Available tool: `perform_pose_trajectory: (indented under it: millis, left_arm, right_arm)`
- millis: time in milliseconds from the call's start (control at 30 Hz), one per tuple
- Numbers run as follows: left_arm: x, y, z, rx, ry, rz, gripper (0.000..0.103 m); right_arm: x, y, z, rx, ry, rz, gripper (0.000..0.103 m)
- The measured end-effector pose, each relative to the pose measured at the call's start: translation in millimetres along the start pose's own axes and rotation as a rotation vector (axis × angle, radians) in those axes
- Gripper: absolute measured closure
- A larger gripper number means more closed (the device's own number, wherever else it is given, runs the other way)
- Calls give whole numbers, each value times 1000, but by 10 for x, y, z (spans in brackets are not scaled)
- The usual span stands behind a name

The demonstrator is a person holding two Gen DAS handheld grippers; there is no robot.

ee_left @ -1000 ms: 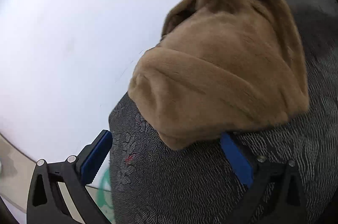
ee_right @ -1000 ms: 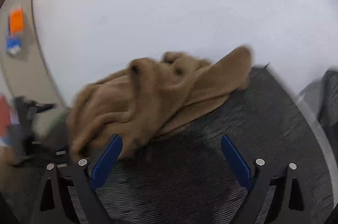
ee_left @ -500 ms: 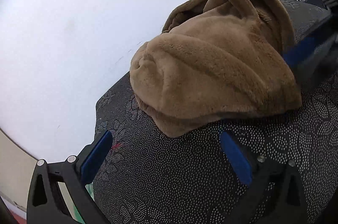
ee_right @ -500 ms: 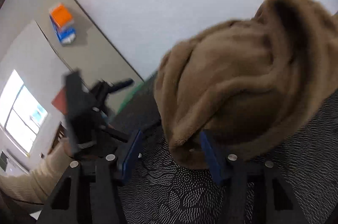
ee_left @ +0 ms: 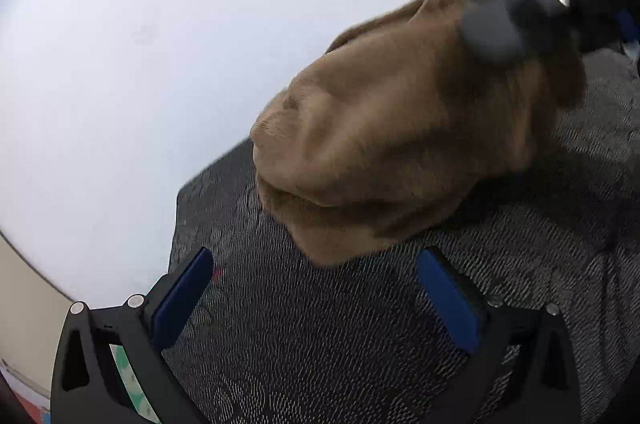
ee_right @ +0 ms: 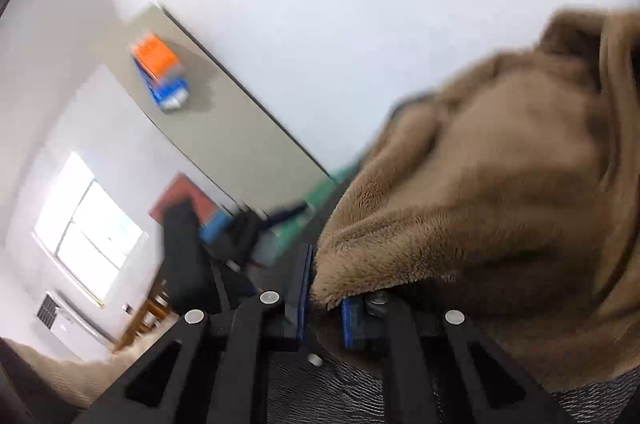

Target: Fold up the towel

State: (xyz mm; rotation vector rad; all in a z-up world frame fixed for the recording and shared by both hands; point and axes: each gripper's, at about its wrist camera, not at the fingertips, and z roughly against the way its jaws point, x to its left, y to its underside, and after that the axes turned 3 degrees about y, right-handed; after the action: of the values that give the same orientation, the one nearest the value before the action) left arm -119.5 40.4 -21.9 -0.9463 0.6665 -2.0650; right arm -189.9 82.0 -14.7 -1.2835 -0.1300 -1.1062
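A brown plush towel [ee_left: 400, 144] lies bunched in thick folds on a dark patterned mat [ee_left: 360, 344]. My left gripper [ee_left: 316, 300] is open just short of the towel's near edge, with only mat between its blue pads. In the left wrist view my right gripper [ee_left: 520, 12] shows as a dark blur over the towel's far end. In the right wrist view the towel [ee_right: 500, 204] fills the right side. My right gripper [ee_right: 324, 292] is shut on a fold of its edge, with the pile bulging out between the pads. The left gripper [ee_right: 240, 228] appears blurred beyond.
The mat lies on a white table [ee_left: 140, 64]. An orange and blue box [ee_right: 160, 76] sits on a beige surface off to the left. A red object [ee_right: 180, 196] and a bright window [ee_right: 88, 228] are farther back. A beige sleeve [ee_right: 60, 372] shows at lower left.
My right gripper swung round to the towel's end and went from wide open to shut on its edge. The left gripper stayed open near the towel's other end.
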Motion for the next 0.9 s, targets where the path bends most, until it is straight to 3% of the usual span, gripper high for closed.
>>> perform_pose_trajectory:
  millis: [200,300,400,500,567,633,700,833,867,900]
  left_arm:
    - [-111,-398,-22,-118,-4,-81,0]
    - [-131,-512,-72,-170,-14,-175,0]
    - [-117,-575,-142,-201,26,-283,0]
    - [-134,-579,-295,-180,69,-385,0]
    - [-141,-569,-430,-145,112,-430,9]
    - [-90,-556,-585,-86,190,-393,51]
    - [11,-535,-743,-37,230,-305,67]
    - [363,-439,-898,-29,295,-56,81]
    - [482,-391,-915,-39,292,16,82]
    - [546,-361,-913,-47,288,51,83]
  right_arm:
    - [41,-201,367,-83,-7,4,89]
    - [18,-191,390,-81,-1,4,89]
    - [16,-141,381,-70,2,14,89]
    - [-19,-117,398,-64,-2,24,89]
    - [-43,-100,410,-60,-5,30,89]
    - [-79,-101,430,-57,8,28,89]
    - [-101,-110,444,-48,31,31,89]
    - [-185,-154,567,-38,116,41,85]
    - [-182,-183,614,-45,146,48,78]
    - [-195,-215,689,-60,199,59,59]
